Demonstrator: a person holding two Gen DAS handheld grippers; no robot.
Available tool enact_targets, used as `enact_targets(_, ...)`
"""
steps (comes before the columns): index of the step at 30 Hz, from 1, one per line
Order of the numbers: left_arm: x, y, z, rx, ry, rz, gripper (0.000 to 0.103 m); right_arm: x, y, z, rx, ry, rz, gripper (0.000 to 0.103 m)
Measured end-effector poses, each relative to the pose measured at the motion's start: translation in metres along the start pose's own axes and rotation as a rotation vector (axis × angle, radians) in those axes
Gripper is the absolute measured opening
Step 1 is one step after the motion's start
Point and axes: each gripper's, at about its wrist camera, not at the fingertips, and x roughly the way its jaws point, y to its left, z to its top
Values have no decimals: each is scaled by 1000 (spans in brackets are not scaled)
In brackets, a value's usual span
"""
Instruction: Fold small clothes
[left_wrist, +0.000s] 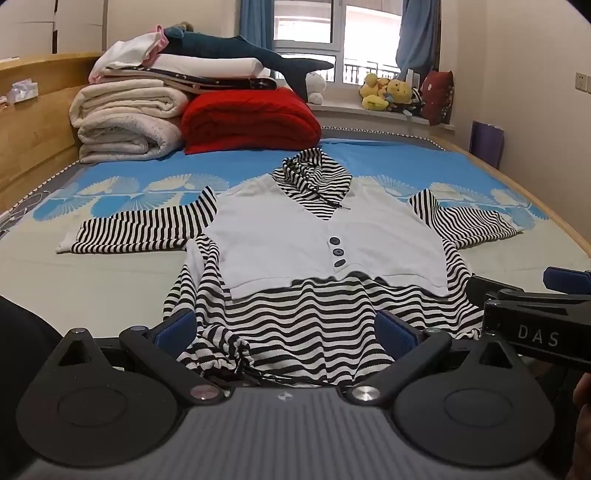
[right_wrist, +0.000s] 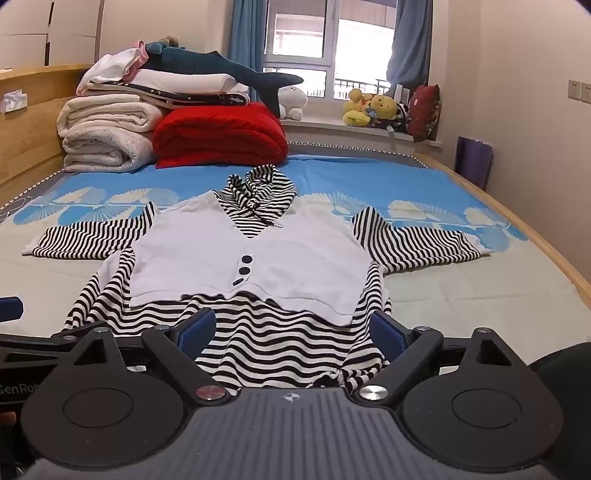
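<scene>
A small black-and-white striped hooded top with a white vest front lies spread face up on the bed, sleeves out to both sides, hood toward the window. Its striped hem is rumpled at the near edge. My left gripper hovers open over the hem's left part, blue pads wide apart with cloth showing between them. My right gripper stands open over the hem's right part. The right gripper's body shows at the right of the left wrist view.
The bed carries a blue patterned sheet. Folded white quilts, a red blanket and a plush shark are stacked at the far left. Soft toys sit on the windowsill. A wooden bed rim runs along the right.
</scene>
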Motion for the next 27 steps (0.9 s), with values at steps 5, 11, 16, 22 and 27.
enact_targets(5,0,0,-1,0,3,2,102,0,1,0,-1,0,1,91)
enact_targets(11,0,1,-1,-1,1,0,102,0,1,0,-2,0,0,91)
enact_targets(16,0,3,0,-1,0,0,102,0,1,0,-3,0,0,91)
enact_targets(22,1,1,-1,-1,0,0,102,0,2,0,-3,1,-1,91)
enact_targets(27,0,1,-1,0,-2,0,102,0,1,0,-5,-3,-3,91)
